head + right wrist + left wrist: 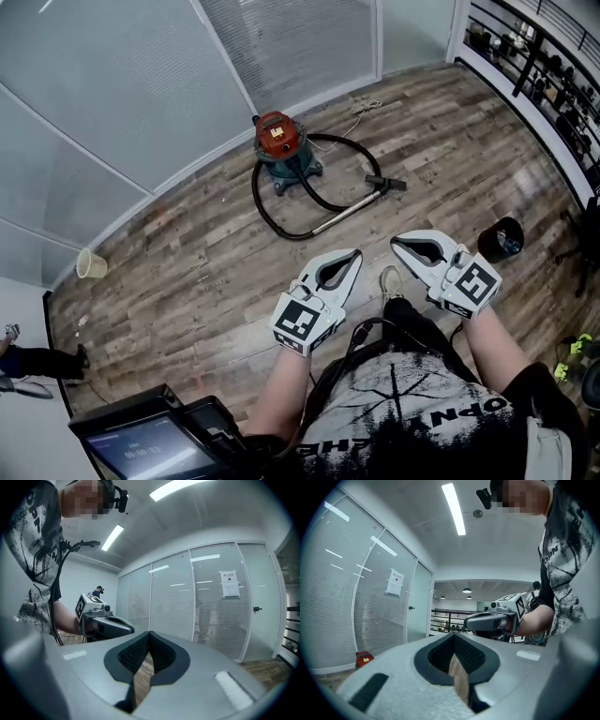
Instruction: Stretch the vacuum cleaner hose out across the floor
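- Fingers on L gripper (353,256) + R gripper (397,244): fully closed, nothing held.
- Risk: hose (262,211) coiled far off round vacuum cleaner (280,141); a hard yank could tip it.

The vacuum cleaner (279,142) is set on the floor (187,281) before the glass partition (122,84), its hose (255,187) looped in front and to the right.

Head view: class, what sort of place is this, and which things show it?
Probably an office building: glass partitions with blinds, a wood-plank floor and a railing along one side.
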A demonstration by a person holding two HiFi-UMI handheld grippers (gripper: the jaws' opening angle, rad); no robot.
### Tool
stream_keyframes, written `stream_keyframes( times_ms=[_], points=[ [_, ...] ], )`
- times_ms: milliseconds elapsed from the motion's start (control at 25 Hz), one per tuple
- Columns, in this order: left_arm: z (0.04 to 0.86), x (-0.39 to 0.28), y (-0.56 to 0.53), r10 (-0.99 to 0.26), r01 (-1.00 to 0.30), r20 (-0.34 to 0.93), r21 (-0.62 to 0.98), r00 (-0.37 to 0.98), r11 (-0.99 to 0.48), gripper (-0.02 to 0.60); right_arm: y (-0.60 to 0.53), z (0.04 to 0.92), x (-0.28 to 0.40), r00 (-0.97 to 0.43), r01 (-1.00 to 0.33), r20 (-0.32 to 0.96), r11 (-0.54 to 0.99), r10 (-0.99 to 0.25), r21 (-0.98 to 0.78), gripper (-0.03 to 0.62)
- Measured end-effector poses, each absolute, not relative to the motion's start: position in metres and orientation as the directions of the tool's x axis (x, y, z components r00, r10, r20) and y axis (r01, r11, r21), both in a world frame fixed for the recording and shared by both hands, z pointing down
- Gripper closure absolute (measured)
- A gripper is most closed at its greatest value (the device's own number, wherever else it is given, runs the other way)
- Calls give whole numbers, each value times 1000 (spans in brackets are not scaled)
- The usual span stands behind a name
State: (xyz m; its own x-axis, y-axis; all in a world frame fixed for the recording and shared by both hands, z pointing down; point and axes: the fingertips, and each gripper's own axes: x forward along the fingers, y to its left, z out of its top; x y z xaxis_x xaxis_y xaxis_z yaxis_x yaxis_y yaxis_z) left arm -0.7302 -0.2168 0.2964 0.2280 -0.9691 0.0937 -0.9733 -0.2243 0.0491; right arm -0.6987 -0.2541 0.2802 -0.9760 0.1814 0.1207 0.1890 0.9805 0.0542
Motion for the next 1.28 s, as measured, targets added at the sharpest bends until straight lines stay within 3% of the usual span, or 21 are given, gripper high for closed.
stream_keyframes(
  times_ms=[680,960,1280],
  points=[
    [291,-878,-393,-981,-994,170,45,-91,100,581,-445,272,-852,-880,470,83,883,468,8,588],
    [272,-903,-411,-972,-983,153,23,-176,182,581,-474,259,-878,-856,514,48,858,514,-26,588],
    [277,-897,-405,-971,-981,153,31,-182,189,581,-474,252,-881,-857,513,-18,851,515,-108,588]
  ],
)
